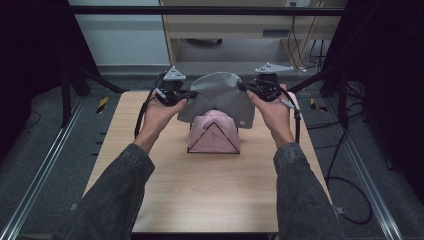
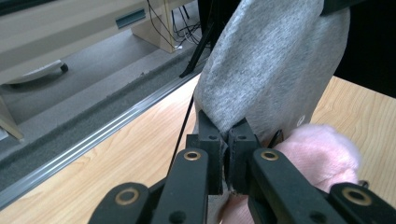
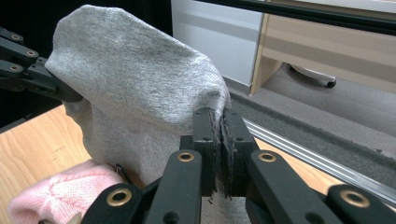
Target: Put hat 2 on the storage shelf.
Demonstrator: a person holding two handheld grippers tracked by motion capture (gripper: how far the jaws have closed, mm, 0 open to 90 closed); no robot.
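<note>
Two tongs in play, one in each hand, and both are biting cloth. The left tongs [image 2: 227, 161] have their jaws pressed together on an edge of the grey cloth [image 2: 275, 60], and the fabric rises straight out of the pinch. The right tongs [image 3: 218, 154] are clamped just the same on the opposite edge. From above, the left tongs [image 1: 186, 95] and the right tongs [image 1: 246, 88] sit level with each other over the far part of the worktop [image 1: 210, 190], and the one grey cloth [image 1: 218, 97] is stretched between them, arched up in the middle and hanging down in a loose flap.

Under that flap sits one pink knitted piece [image 1: 212, 132], resting on the worktop with a thin black triangular frame [image 1: 214, 139] in front of it. The lower hem of the grey cloth overlaps the pink top; whether they actually touch I cannot tell. On the grey cloth's lower right corner there is one small round fastener [image 1: 242, 121].

Now the edges. Two hands, the left hand [image 1: 157, 116] and the right hand [image 1: 272, 114], and two denim-grey sleeves come in from the near edge. The tongs hover close to the worktop's far edge, the pink piece sits near the centre, and there is wide bare wood on the near half and along both sides. Beyond the worktop, metal rails [image 1: 35, 185] run along the floor on each side, and cables lie on the floor to the right.
</note>
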